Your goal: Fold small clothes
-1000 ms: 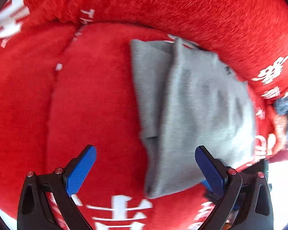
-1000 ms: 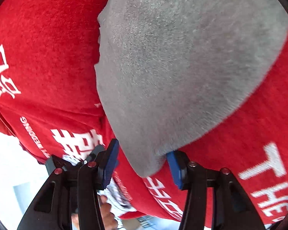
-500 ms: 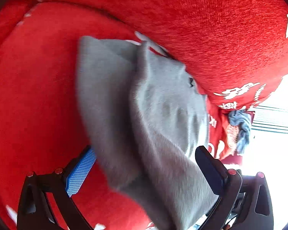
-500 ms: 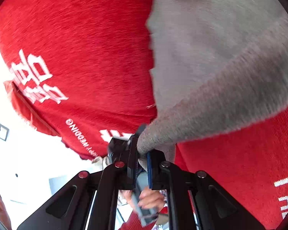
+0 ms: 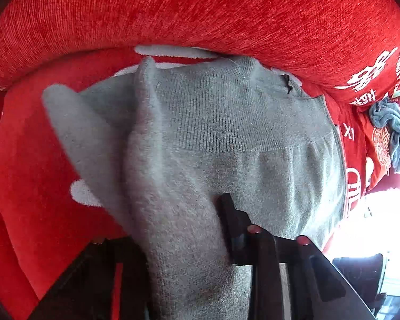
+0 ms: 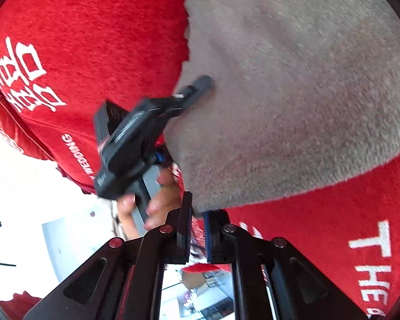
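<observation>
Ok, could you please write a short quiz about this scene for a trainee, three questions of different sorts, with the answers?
1. True or false: the grey sweater lies on a blue cover.
2. What does the right tool hold? A) an edge of the sweater B) a towel C) nothing
3. What is between the fingers of the left tool?

Key
1. False: the cover is red.
2. A
3. A fold of the sweater; its jaws have just been closing on it.
</observation>
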{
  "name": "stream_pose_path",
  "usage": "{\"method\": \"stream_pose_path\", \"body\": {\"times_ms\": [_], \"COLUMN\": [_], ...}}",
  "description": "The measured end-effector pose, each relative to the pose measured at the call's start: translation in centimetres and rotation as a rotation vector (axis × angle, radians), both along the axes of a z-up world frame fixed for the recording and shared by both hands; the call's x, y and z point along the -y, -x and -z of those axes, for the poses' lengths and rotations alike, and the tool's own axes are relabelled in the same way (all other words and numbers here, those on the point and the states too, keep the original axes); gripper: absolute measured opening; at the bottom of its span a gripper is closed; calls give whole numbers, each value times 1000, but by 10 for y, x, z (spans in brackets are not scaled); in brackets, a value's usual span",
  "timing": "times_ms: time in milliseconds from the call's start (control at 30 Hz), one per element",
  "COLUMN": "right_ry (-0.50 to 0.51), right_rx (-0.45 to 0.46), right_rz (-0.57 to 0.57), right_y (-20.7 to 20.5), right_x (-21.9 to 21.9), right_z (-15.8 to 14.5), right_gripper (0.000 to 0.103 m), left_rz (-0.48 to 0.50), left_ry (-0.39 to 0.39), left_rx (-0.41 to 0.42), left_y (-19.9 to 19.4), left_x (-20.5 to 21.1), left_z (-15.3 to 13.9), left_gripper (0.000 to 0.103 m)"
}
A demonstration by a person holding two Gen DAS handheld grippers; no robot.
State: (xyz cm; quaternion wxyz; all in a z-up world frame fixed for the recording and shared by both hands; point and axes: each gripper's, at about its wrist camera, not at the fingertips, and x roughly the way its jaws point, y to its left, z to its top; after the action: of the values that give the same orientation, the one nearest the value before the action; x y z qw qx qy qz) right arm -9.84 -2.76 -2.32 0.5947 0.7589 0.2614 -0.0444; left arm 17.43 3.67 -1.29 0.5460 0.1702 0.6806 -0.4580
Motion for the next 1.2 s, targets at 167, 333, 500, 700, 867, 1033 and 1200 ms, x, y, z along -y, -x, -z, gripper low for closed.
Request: {"method": "stream_pose_path", "body": {"times_ms": [167,333,500,700,867,1033,1200], "right_ry": [4,57,134,155,121,76,50], "right_rx": [-65,-117,-210,-242,-202,-189,-156], "right_rz": [-121,-168,-80,74,122,118,148], "right_y": [14,55,112,162,175,185,192], "right_x": [-2,16,62,119,146,154,158], "right_z": [-4,-24,-33,-29,-9,19,23], "right_gripper": [12,14,20,20,20,20,20], "left_rz": [-64,-102,-116,-53,71,220,297], "left_ry": [50,137,197,209,140,62,118], "left_rx": [7,27,22,21,64,199,206], "left_y": [-3,13,45,113,191,251,275], "left_x": [-11,-4,35,104,170,203,205], "left_z": [-20,-59,-93,-108,-82,-55,-66], "left_gripper": [19,17,16,16,16,17,49]}}
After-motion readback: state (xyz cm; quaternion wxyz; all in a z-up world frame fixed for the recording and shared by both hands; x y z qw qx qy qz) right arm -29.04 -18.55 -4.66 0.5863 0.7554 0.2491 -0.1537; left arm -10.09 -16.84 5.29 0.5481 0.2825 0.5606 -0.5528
